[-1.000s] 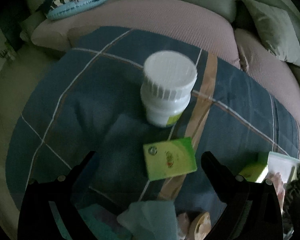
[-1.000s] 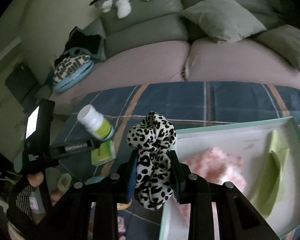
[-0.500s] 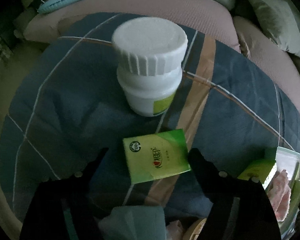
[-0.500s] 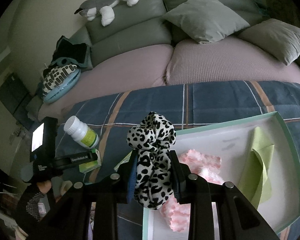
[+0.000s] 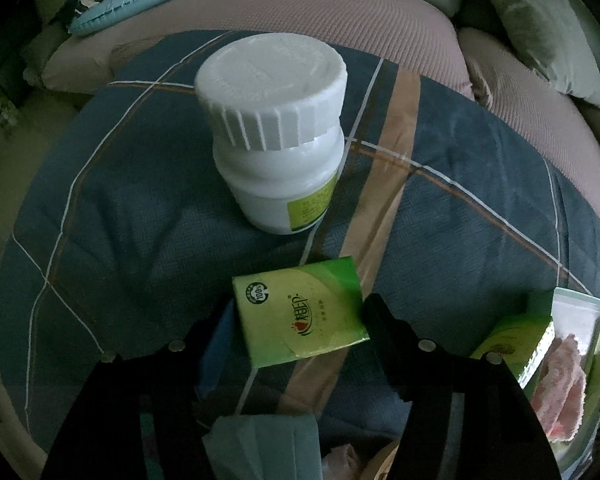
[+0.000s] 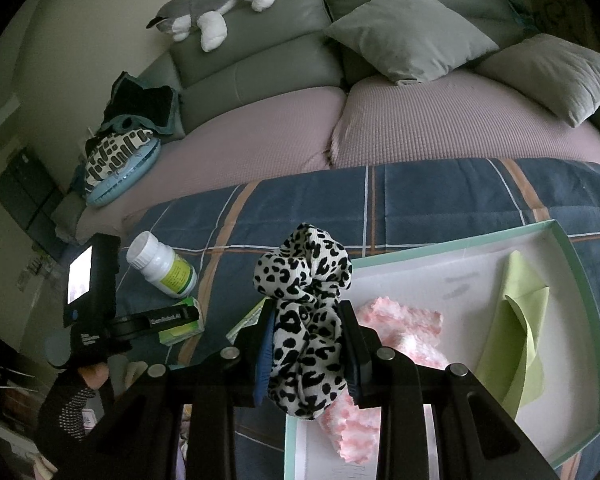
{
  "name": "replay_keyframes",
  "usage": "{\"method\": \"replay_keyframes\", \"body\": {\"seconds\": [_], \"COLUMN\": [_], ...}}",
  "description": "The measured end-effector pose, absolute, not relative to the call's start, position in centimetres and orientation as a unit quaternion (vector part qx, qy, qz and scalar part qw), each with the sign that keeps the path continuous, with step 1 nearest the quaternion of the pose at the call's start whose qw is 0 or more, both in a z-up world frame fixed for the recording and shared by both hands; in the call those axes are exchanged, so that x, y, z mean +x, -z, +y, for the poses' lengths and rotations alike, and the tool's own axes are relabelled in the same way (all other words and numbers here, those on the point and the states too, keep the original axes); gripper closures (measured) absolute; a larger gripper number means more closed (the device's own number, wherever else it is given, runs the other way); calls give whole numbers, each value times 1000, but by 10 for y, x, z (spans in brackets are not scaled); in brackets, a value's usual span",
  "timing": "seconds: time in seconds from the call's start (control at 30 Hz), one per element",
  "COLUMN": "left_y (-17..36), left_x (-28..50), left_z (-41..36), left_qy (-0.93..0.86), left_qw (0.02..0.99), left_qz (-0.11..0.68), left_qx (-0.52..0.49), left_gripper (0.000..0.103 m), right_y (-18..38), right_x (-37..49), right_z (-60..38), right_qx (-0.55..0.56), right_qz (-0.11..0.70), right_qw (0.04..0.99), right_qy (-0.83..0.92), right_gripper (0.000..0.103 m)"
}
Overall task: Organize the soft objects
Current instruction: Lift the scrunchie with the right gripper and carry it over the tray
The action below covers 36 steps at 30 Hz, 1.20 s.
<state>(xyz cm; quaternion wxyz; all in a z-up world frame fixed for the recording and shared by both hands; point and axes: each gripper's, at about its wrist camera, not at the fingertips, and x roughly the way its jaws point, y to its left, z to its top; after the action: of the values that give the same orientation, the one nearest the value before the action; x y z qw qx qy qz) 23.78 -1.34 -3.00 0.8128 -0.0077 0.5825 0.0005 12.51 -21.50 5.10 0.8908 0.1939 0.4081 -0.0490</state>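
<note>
A green tissue pack (image 5: 300, 312) lies flat on the blue plaid blanket (image 5: 120, 220). My left gripper (image 5: 298, 316) points down at it, and its closing jaws touch the pack on both sides. In the right wrist view the left gripper (image 6: 180, 320) is low at the left, over the same pack (image 6: 180, 331). My right gripper (image 6: 306, 320) is shut on a leopard-print scrunchie (image 6: 304, 280), held above the near left corner of a white tray with a mint rim (image 6: 560, 236). A pink fluffy cloth (image 6: 404, 320) and a green cloth (image 6: 520, 320) lie in the tray.
A white pill bottle (image 5: 276, 140) stands just beyond the pack. A second green pack (image 5: 508, 340) leans by the tray. A teal cloth (image 5: 260, 436) lies under the left gripper. Behind are a sofa with grey cushions (image 6: 408, 28), a plush toy (image 6: 216, 4) and a patterned pillow (image 6: 116, 152).
The left gripper has sunk toward the tissue pack and its jaws have narrowed from wide apart until they flank it closely. The right gripper still holds the scrunchie.
</note>
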Motion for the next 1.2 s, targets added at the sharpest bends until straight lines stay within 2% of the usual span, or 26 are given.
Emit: {"method": "replay_keyframes", "body": {"seconds": [0.77,1.2], "left_y": [35,-26], "left_x": [234,213], "left_z": [-20,-25], "left_qy": [-9,15], "left_qw": [814,854], "left_qz": [580,521], "left_qx": [1,-1], "left_gripper": [36,36], "right_y": [-52,-94], "right_x": [124,88], "right_z": [-216,-252], "right_qx": [196,202], "right_qz": [405,342], "right_qw": [892,911], "right_qy": [50,112], "right_gripper": [72,72]}}
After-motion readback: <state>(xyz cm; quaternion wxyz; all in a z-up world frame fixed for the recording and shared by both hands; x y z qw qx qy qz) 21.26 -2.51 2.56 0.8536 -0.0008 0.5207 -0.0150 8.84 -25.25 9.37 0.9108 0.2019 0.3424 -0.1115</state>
